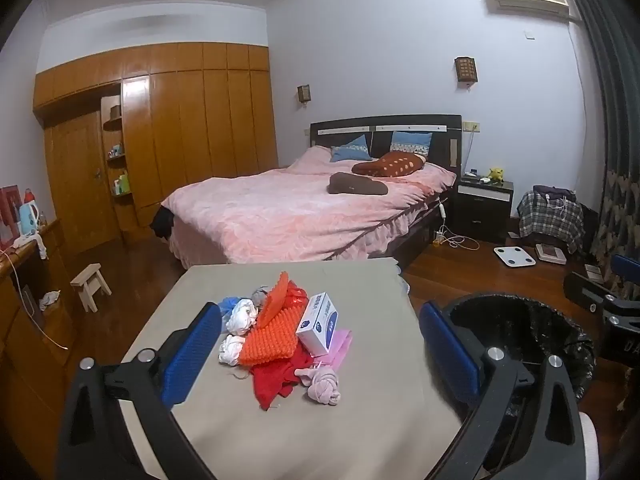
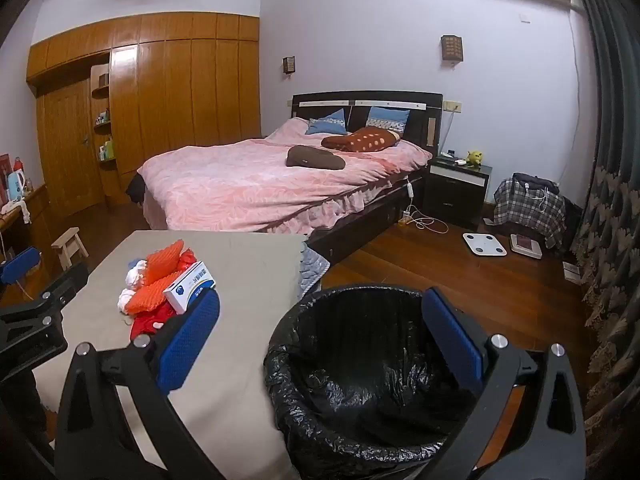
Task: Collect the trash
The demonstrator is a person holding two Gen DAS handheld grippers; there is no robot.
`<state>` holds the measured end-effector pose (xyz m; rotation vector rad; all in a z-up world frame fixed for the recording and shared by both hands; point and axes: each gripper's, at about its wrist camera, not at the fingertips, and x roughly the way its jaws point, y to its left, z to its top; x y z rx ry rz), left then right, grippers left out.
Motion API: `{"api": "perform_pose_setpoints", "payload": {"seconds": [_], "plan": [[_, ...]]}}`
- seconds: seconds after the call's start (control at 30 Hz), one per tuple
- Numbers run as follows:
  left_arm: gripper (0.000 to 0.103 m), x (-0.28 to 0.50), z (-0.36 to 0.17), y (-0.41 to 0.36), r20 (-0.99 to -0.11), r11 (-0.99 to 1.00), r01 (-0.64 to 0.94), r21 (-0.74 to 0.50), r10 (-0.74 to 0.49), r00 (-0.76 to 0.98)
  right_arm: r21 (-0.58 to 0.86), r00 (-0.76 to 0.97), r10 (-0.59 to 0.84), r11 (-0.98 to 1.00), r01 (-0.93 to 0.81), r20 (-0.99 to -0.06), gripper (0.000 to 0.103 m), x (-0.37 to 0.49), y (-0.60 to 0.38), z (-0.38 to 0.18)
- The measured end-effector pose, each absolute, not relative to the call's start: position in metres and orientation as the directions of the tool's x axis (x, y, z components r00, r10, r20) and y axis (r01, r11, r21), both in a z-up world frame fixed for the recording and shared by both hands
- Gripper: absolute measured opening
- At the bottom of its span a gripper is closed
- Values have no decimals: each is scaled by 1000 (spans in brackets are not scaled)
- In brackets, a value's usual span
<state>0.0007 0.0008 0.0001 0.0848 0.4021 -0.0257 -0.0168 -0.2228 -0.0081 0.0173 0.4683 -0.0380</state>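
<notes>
While both grippers gape, white box [image 1: 318, 322] lies tilted, long axis toward bed [image 1: 280, 208].

I'm looking along my left gripper [image 1: 320, 344]: black angular plastic arms are showing triangular cut-outs and round silver screws at the joints, each ending in a blue finger pad [image 1: 192, 354] with a dimpled texture. My right gripper [image 2: 320, 340] is showing the same black frame, silver screws and blue textured pads [image 2: 188, 344].
</notes>
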Motion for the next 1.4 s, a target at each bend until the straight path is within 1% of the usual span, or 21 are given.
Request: {"api": "perform_pose_setpoints", "payload": {"seconds": [1.4], "plan": [[97,-1,-1,5,-392,996,39,81,-4,920,8,891,-33,999,41,-453,98,-18,-224,-9]]}}
